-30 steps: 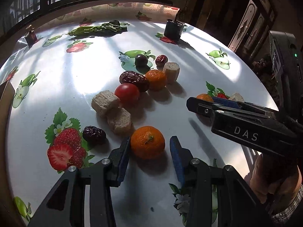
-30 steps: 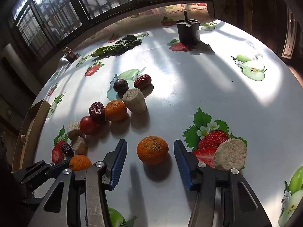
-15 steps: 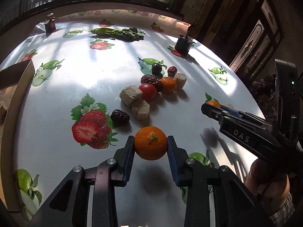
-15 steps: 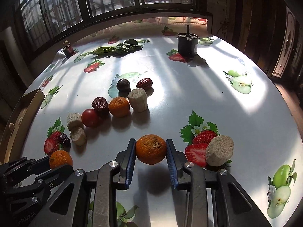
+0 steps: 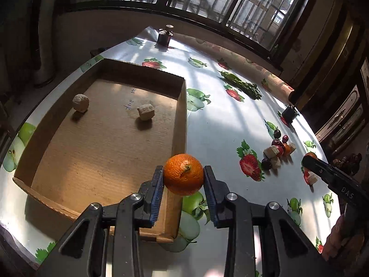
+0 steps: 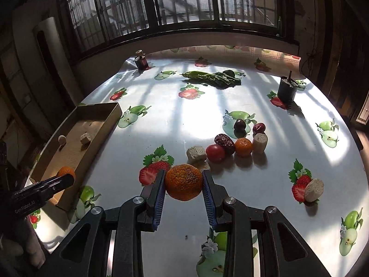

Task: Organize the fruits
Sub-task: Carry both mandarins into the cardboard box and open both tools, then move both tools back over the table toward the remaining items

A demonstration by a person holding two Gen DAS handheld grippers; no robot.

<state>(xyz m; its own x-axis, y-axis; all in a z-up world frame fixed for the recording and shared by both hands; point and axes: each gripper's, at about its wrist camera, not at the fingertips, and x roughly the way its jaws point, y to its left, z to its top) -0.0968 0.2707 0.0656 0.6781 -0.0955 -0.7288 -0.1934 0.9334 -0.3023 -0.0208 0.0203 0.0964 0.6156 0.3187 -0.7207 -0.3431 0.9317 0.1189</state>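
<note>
Orange (image 6: pixel 183 182) between right gripper (image 6: pixel 183 190) fingers (image 6: pixel 159 194)

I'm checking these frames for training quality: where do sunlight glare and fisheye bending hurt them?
Left wrist view: barred sunlight washes out the glossy fruit-print tablecloth; the brown cardboard tray is half shaded, its walls bowed; the held orange tangerine is sharp. Right wrist view: glare bleaches the cloth at right, window bars curve, and the rough-skinned tangerine stays crisp.

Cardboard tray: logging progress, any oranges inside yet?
No. The cardboard tray holds two beige chunks; the left gripper's orange hovers at its wall.
</note>
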